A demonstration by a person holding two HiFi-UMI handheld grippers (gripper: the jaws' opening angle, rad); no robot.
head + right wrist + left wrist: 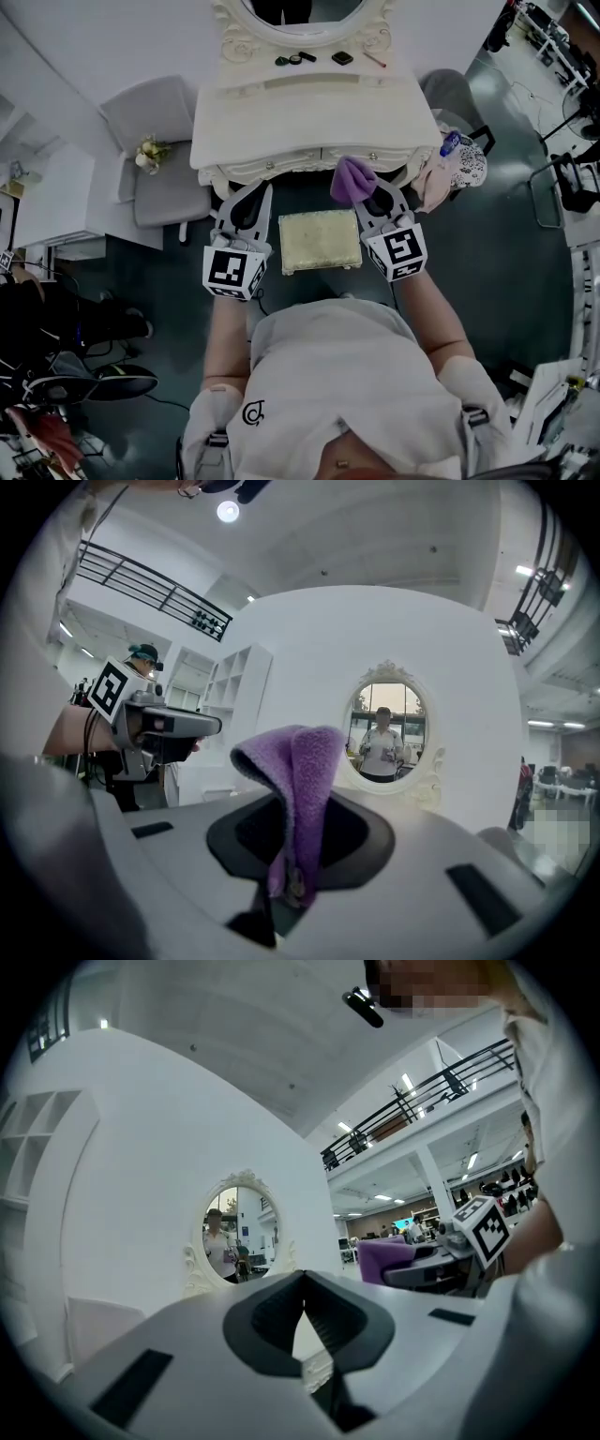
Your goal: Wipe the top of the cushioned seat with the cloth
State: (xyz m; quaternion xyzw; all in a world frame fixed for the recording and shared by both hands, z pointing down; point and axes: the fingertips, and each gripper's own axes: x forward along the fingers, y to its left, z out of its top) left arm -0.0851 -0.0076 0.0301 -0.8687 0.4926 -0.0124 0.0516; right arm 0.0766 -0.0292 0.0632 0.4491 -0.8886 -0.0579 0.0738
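A cushioned seat (320,241) with a pale gold top stands in front of the white dressing table (309,108), straight below me. My right gripper (371,199) is held above the seat's far right corner, shut on a purple cloth (352,179) that stands up between its jaws (298,794). My left gripper (246,202) hangs above the floor just left of the seat, its jaws shut with nothing between them (302,1330). Both grippers are tilted upward, facing the oval mirror (386,723).
A grey chair (155,155) with a small bouquet (148,154) stands left of the dressing table. Small items (302,58) lie on the tabletop under the mirror. A bag and bottle (452,161) sit at the right. Cables and equipment (66,347) crowd the floor at the left.
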